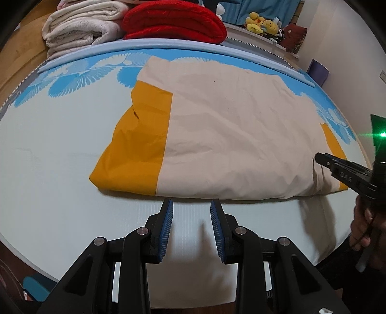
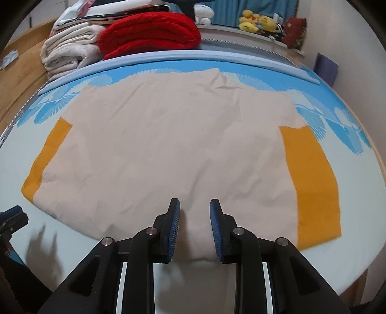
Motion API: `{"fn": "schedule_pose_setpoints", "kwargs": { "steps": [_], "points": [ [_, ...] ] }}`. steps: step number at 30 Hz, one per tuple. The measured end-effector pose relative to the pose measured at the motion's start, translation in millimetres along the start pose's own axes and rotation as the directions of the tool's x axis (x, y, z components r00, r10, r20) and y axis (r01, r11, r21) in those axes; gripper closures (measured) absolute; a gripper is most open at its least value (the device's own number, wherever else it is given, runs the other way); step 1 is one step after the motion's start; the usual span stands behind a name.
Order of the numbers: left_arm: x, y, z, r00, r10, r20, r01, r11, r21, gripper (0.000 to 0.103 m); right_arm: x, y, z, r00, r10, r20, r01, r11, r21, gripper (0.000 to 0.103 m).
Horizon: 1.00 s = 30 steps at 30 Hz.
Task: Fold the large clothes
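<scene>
A large beige garment [image 1: 229, 135] with orange sleeves [image 1: 135, 140] lies flat and folded on the pale blue bed sheet [image 1: 60, 169]. It also fills the right wrist view [image 2: 168, 149], with orange bands on its left [image 2: 48, 154] and right [image 2: 311, 178]. My left gripper [image 1: 191, 212] is open and empty, just short of the garment's near edge. My right gripper [image 2: 195, 212] is open, its fingers over the garment's near edge. It also shows in the left wrist view [image 1: 320, 159] at the garment's right corner. The left gripper's tip [image 2: 12, 217] shows at the right wrist view's left edge.
Folded cream blankets [image 1: 79, 26] and a red blanket [image 1: 173, 21] are stacked beyond the bed's far edge. Yellow plush toys [image 1: 263, 25] sit on a ledge at the back right. A wall runs along the right side. A wooden floor lies at the left.
</scene>
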<state>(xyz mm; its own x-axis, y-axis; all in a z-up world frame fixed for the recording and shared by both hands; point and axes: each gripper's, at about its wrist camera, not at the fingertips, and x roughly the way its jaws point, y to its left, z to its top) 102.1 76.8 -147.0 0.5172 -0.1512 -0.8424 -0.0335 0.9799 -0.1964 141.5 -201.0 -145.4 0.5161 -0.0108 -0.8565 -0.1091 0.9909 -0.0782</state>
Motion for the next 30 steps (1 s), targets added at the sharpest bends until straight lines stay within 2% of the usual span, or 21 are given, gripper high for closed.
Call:
{"fn": "schedule_pose_setpoints", "kwargs": {
  "steps": [2,6,8,10,13,17,21,25,28,30],
  "points": [
    [3,4,1,1.000,-0.015,-0.009,0.014,0.999,-0.036,0.074,10,2,1,1.000,-0.004,-0.007,0.004,1.000,-0.007,0.076],
    [12,20,3,0.996,-0.081,-0.045,0.073,0.984,-0.161,0.071,46,1,-2,0.990,-0.012,-0.140,0.013,1.000,0.009,0.076],
    [19,34,4,0.989,-0.135,-0.065,0.114,0.961,-0.253,0.065,47,1,1,0.988,-0.022,-0.155,0.024,1.000,0.008,0.076],
    [26,47,3,0.979,-0.191,-0.077,0.154,0.928,-0.339,0.059,46,4,4,0.987,-0.030,-0.161,0.029,1.000,-0.011,0.076],
    [38,66,1,0.958,-0.272,-0.088,0.202,0.862,-0.464,0.052,50,3,3,0.983,-0.037,-0.178,0.034,0.999,-0.021,0.076],
    [50,81,-3,0.940,-0.330,-0.086,0.230,0.799,-0.556,0.050,53,-5,4,0.980,-0.008,-0.199,0.013,1.000,0.024,0.076],
    [62,92,-4,0.926,-0.376,-0.034,0.268,0.717,-0.643,0.046,55,-10,6,0.978,0.016,-0.208,-0.005,0.999,0.054,0.076],
    [66,102,1,0.924,-0.380,0.049,0.304,0.650,-0.696,0.045,57,-12,5,0.978,0.027,-0.209,-0.016,0.998,0.055,0.076],
    [68,109,2,0.931,-0.348,0.112,0.317,0.617,-0.721,0.045,58,-14,4,0.978,0.033,-0.206,-0.023,0.998,0.051,0.076],
    [70,111,3,0.932,-0.332,0.147,0.330,0.604,-0.725,0.045,58,-15,4,0.979,0.037,-0.202,-0.028,0.998,0.048,0.076]
  ]
}}
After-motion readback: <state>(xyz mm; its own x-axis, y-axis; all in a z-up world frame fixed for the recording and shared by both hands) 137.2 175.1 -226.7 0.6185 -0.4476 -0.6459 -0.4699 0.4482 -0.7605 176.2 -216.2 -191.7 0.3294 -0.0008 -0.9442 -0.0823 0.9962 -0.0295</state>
